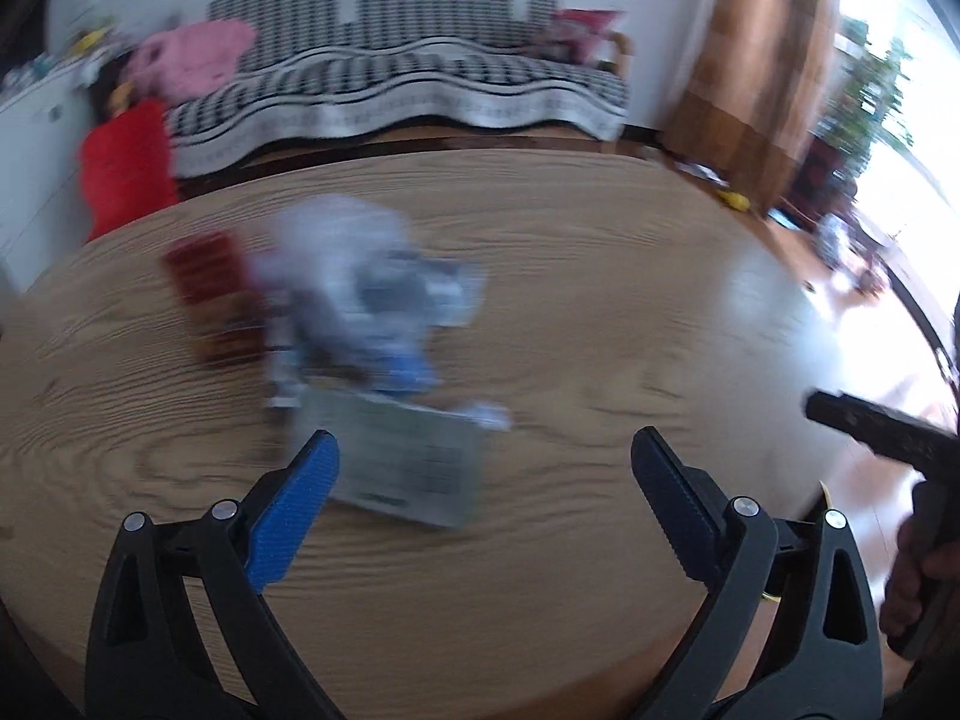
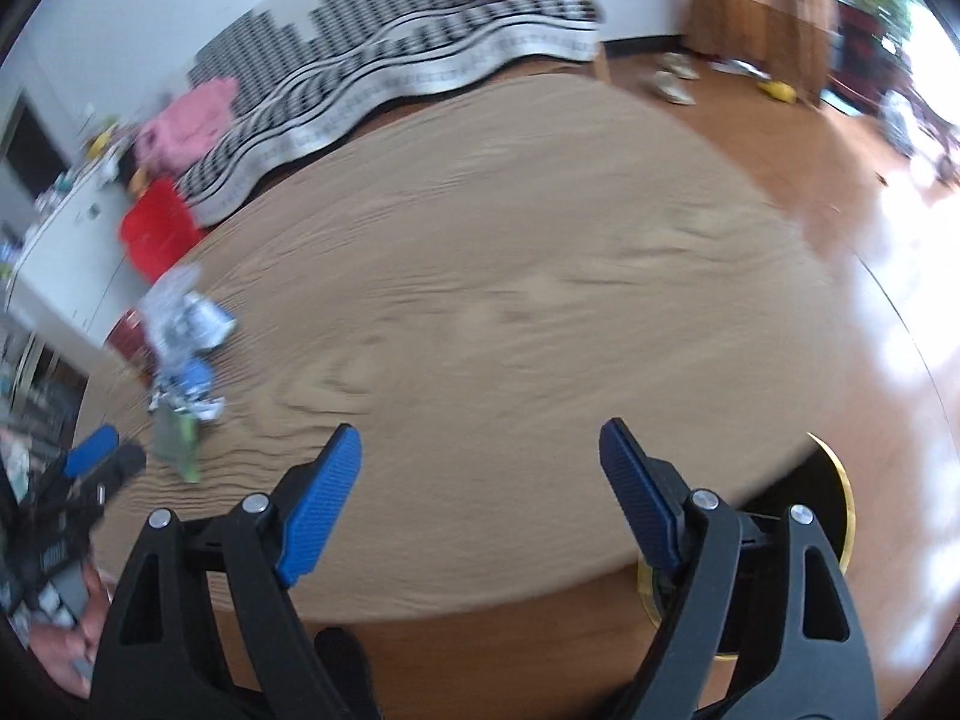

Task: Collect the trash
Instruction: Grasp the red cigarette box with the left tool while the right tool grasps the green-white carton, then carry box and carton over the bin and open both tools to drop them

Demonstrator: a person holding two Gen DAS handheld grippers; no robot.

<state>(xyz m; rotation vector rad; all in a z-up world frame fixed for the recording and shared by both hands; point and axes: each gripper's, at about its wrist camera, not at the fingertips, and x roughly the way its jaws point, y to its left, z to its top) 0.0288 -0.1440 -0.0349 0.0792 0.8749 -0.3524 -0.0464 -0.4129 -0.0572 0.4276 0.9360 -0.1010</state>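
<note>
Left tool & right tool both wide open, empty, above table; trash pile blurred.

table: wood grain, round | sofa: checked black-white cover, behind table | pink cushion on sofa | curtain: brown

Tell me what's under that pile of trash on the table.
The trash pile lies on the bare wooden table. A dark red packet sits at its edge. Anything beneath the wrappers is covered, and the picture is blurred.
</note>
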